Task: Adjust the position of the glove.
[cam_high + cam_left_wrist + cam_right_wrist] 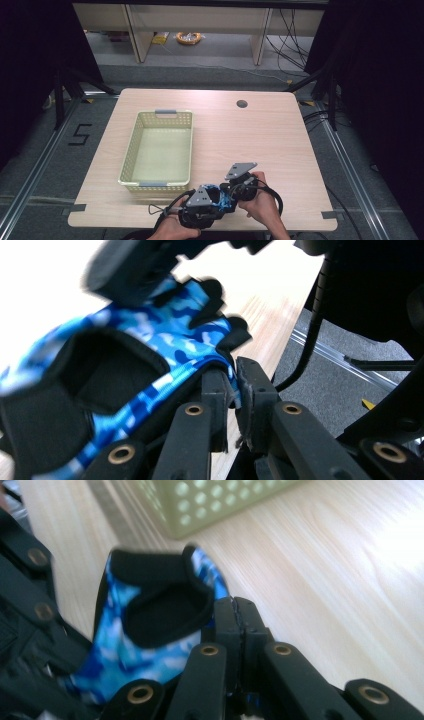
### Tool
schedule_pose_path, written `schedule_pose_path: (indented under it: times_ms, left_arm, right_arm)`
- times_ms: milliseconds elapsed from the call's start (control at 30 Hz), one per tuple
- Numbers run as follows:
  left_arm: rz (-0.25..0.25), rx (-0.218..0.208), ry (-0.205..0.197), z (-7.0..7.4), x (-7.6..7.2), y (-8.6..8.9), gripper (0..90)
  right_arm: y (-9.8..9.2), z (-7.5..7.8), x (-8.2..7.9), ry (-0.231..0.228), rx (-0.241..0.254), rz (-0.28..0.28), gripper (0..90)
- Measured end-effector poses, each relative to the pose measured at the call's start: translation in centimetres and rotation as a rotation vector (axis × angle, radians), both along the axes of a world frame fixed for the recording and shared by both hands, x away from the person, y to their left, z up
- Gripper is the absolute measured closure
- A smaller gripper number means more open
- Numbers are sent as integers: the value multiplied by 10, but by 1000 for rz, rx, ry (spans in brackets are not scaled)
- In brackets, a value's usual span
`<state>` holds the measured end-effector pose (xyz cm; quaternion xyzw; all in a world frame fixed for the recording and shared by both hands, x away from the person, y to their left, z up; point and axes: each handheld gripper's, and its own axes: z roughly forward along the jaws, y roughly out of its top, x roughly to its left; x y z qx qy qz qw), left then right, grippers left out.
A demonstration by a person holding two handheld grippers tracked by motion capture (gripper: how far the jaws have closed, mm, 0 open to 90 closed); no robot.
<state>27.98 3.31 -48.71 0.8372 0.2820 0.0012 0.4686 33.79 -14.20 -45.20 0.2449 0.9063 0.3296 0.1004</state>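
Observation:
A blue camouflage glove with black trim [223, 202] hangs between my two grippers just above the table's near edge. My left gripper [216, 201] comes in from the left and my right gripper [231, 192] from the right, each held in a hand. In the left gripper view the jaws [234, 385] are shut on a blue edge of the glove [150, 350], whose black-lined opening faces the camera. In the right gripper view the jaws [239, 615] are pressed together on the glove's [150, 615] fabric, and a little blue shows between them lower down.
A pale yellow-green perforated basket [131, 150] stands on the wooden table [260, 145], left of centre and just beyond the grippers; its corner [210, 505] shows in the right gripper view. A round cable hole [242, 104] sits at the back right. The table's front edge lies right below the hands.

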Motion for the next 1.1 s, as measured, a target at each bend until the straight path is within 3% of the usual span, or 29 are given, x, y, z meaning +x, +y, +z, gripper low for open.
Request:
schedule_pose_path:
  times_ms: [167,200,300,367,400,500,533,567,600,700,733,767,800,833,867,900,933,1100]
  left_arm:
    - [24,25,5,-6,5,-7,812]
    - [21,32,5,-7,6,-7,810]
    - [-8,21,13,-9,7,-9,764]
    - [0,33,30,-12,6,-10,708]
    - [-10,14,46,-13,5,-11,677]
    - [-31,12,32,-10,4,-10,586]
    - [-40,12,20,-6,3,-6,586]
    - [-39,-5,25,-4,2,-5,554]
    - [-52,-27,-2,3,0,3,540]
    - [-37,-26,-10,10,-3,17,510]
    - [-28,-33,-13,14,-4,33,505]
    - [-28,-33,-13,14,-4,33,494]
    - [-1,-57,-21,18,-6,47,489]
    - [-1,-57,-21,18,-6,47,490]
    - [21,-60,-37,19,-6,60,490]
    - [21,-60,-37,19,-6,60,490]
    - [49,-41,-48,15,-2,72,489]
    - [83,-11,-25,4,0,81,468]
  right_arm:
    - [8,-1,12,12,-23,67,900]
    - [9,-3,13,19,-30,48,900]
    - [8,-6,16,35,-35,68,900]
    - [6,-13,19,45,-29,59,900]
    - [4,-21,22,61,-36,61,891]
    - [2,-27,26,53,-49,70,854]
    - [2,-28,25,83,-40,35,822]
    - [1,-28,26,72,-32,26,797]
    - [-2,-26,25,68,-25,27,760]
    - [-4,-22,22,45,-8,1,701]
    - [-8,-15,14,48,-16,-45,679]
    - [-8,-15,14,48,-16,-45,679]
    - [-15,-12,11,-3,-6,-36,662]
    - [-15,-12,11,-3,-6,-36,662]
    - [-20,-9,4,-4,3,-64,654]
    - [-20,-9,4,-4,3,-64,654]
    - [-26,-10,-3,0,4,-97,639]
    - [-37,-15,-14,26,8,-130,625]
